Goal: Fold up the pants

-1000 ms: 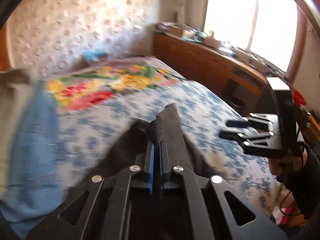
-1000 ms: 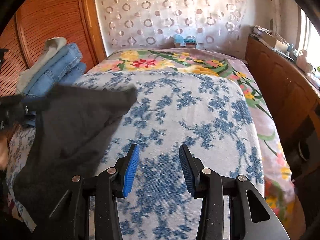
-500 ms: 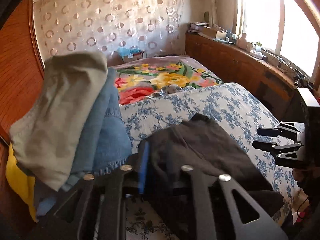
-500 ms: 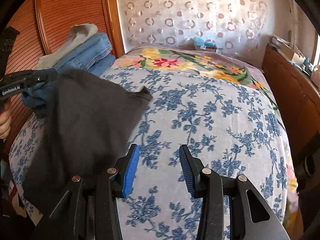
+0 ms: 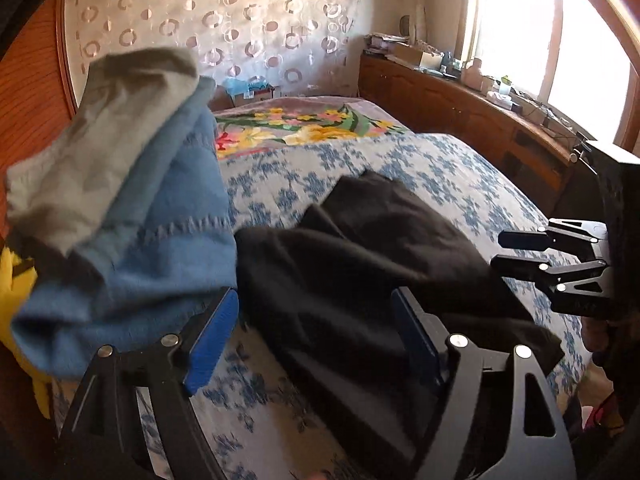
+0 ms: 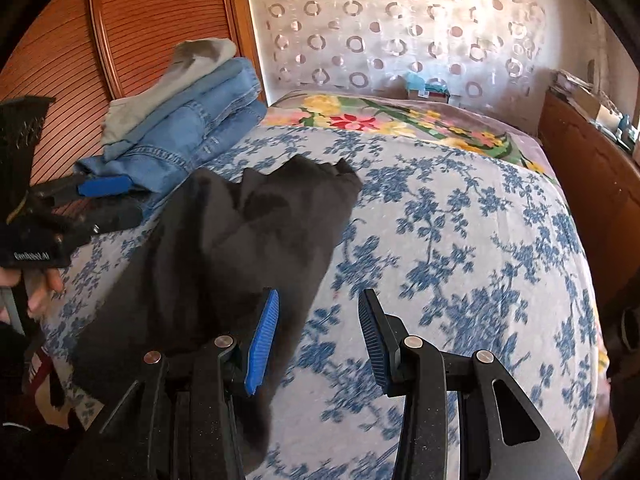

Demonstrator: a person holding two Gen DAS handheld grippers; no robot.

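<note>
Dark grey pants (image 5: pixel 360 264) lie loose and rumpled on the blue-flowered bedspread (image 5: pixel 460 184), their lower part draped over the bed's near edge; they also show in the right wrist view (image 6: pixel 240 248). My left gripper (image 5: pixel 316 340) is open and empty just above the near part of the pants; it shows at the left of the right wrist view (image 6: pixel 108 200). My right gripper (image 6: pixel 316 336) is open and empty above the bedspread, at the pants' right edge; it shows at the right of the left wrist view (image 5: pixel 516 252).
A stack of folded blue jeans (image 6: pixel 192 128) with a grey garment (image 6: pixel 180 76) on top sits at the bed's left side by a wooden headboard (image 6: pixel 140 20). A floral blanket (image 6: pixel 400 120) covers the far end. A wooden cabinet (image 5: pixel 460 104) runs along the right under the window.
My left gripper has opened and let go of the pants, which now lie on the bed. It swung left toward the jeans stack. My right gripper stayed open and drifted a little.
</note>
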